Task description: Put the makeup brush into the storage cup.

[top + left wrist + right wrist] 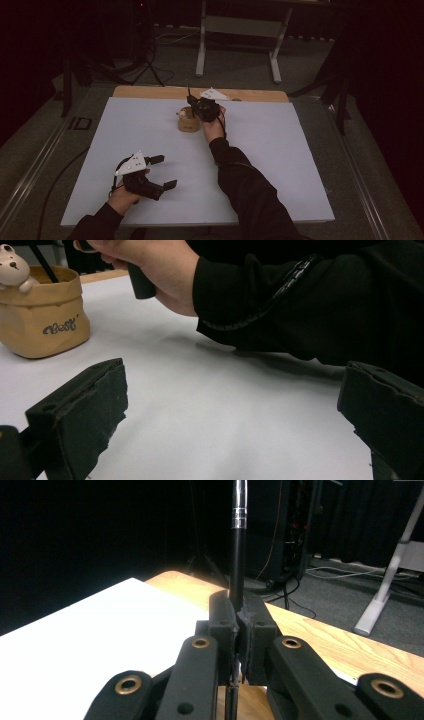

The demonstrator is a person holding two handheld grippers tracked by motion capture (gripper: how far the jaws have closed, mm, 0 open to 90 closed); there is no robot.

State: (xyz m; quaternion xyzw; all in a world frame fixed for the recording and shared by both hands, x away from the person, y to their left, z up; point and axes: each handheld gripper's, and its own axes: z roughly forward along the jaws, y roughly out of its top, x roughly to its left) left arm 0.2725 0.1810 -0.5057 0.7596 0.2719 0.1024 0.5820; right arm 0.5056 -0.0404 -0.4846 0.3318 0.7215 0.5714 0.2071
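Right tongs (pixel 239 625) clamp an upright black pen (pixel 238 550); left tongs (pixel 225 425) gape wide.

Only one piece of writing can be read. It stands on the front wall of the small tan paper-bag-shaped holder (pixel 42 315), seen in the left gripper view. It is a dark word in a slanted handwritten script, and it looks like "Best"; the first letter is not fully clear, and a small mark follows the last letter. A little white bear figure (pixel 14 267) sits on the rim of the same holder, and it carries no writing. In the high view the holder (pixel 189 121) is too small and dim for reading the word.
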